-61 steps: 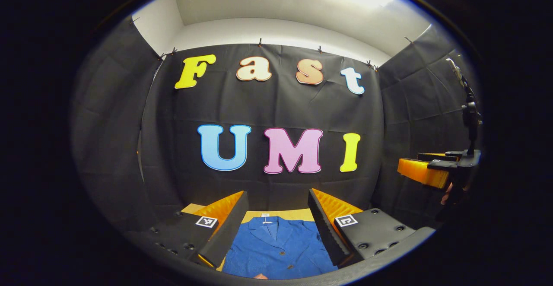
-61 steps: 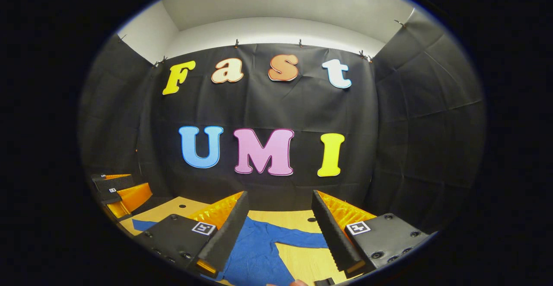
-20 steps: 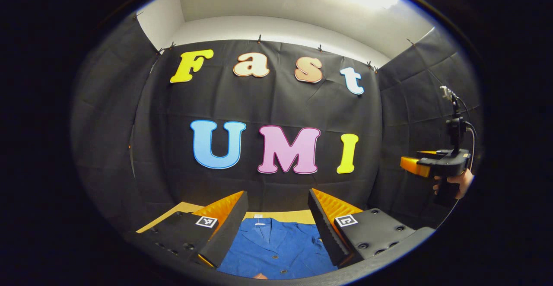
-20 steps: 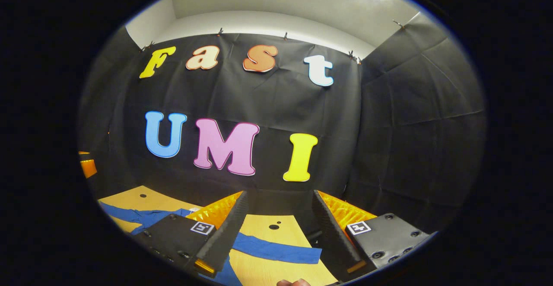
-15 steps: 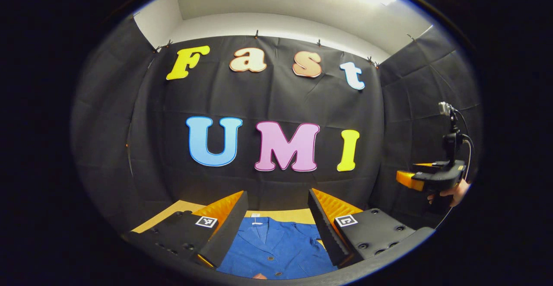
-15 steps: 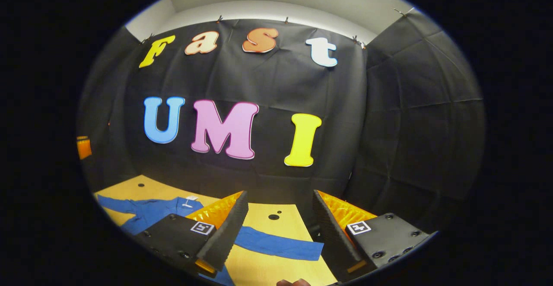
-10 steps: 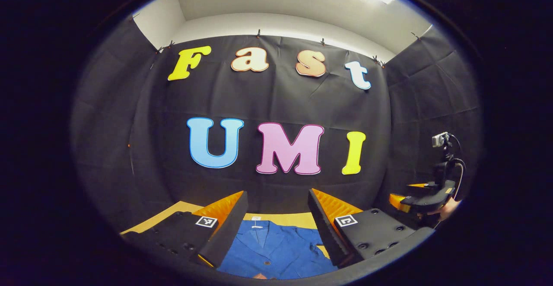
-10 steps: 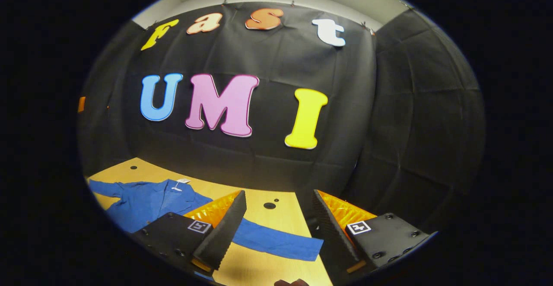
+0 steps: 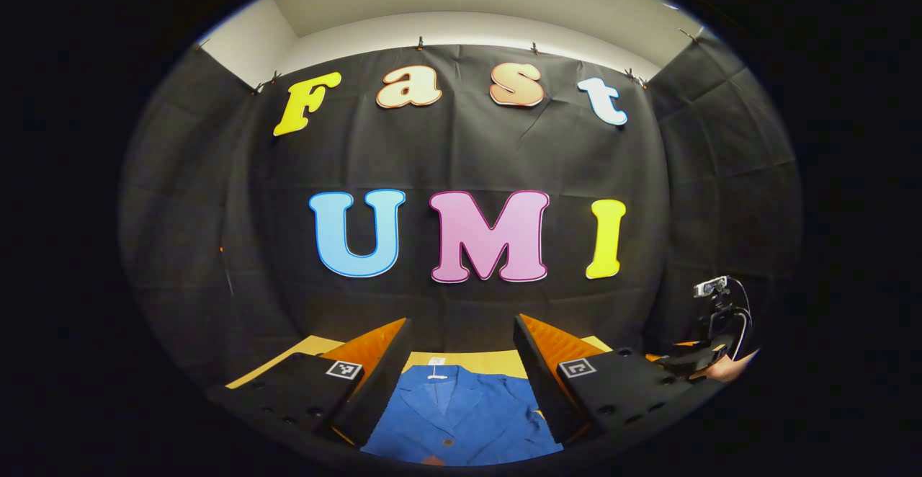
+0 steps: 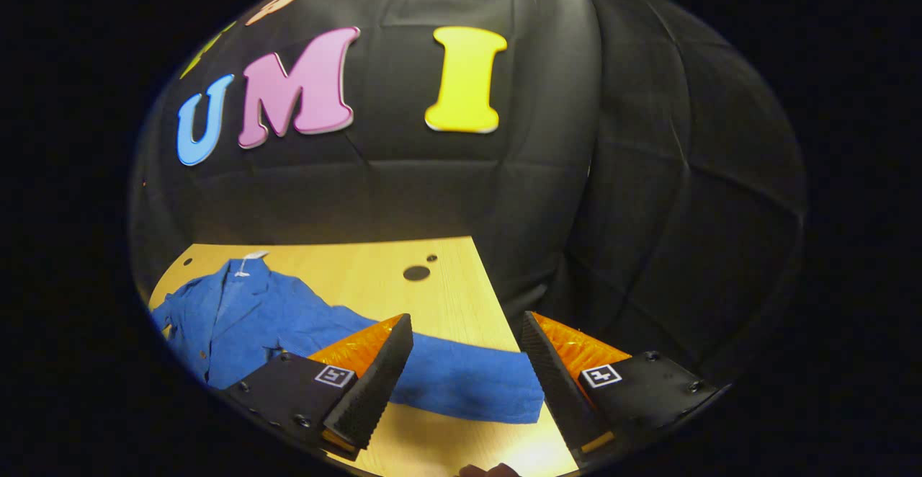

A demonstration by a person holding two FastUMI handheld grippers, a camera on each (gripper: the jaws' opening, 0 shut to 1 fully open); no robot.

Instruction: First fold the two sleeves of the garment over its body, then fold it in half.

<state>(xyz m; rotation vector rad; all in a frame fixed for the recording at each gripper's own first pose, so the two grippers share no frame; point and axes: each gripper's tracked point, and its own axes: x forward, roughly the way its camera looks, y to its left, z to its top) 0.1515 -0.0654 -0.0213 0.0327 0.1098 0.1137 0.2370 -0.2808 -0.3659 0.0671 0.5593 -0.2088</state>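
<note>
One blue button-front jacket of woven cloth (image 10: 238, 318) lies flat and face up on the pale wooden desk (image 10: 367, 264), collar toward the far wall and both sleeves unfolded. In the right gripper view its body sits at the left of the desk, and one long blue sleeve (image 10: 461, 383) stretches out to the right, ending in a square cuff near the desk's right edge. A small white label (image 10: 248, 256) hangs at the collar; whatever is printed on it is too small to read. Two dark round holes (image 10: 416, 272) show in the desk top beyond the sleeve, one larger and one smaller.

The right gripper (image 10: 464, 362) hangs just above the sleeve with its jaws wide apart and nothing between them; the sleeve's cuff end lies in the gap between the two fingers. Whether a fingertip touches the cloth cannot be told. Each finger block carries one small square black-and-white marker, two in all.

In the left gripper view, the left gripper (image 9: 461, 369) hangs over the body of the jacket (image 9: 461, 412), jaws also wide and holding nothing. The collar with its white label (image 9: 436, 363) lies between the fingers at the far side, and one dark button (image 9: 447, 442) can be counted on the front below it. This gripper's blocks also bear two square markers. Far to the right in that view, the other gripper (image 9: 702, 358) is low over the desk, with part of a hand (image 9: 727, 370) behind it.
</note>
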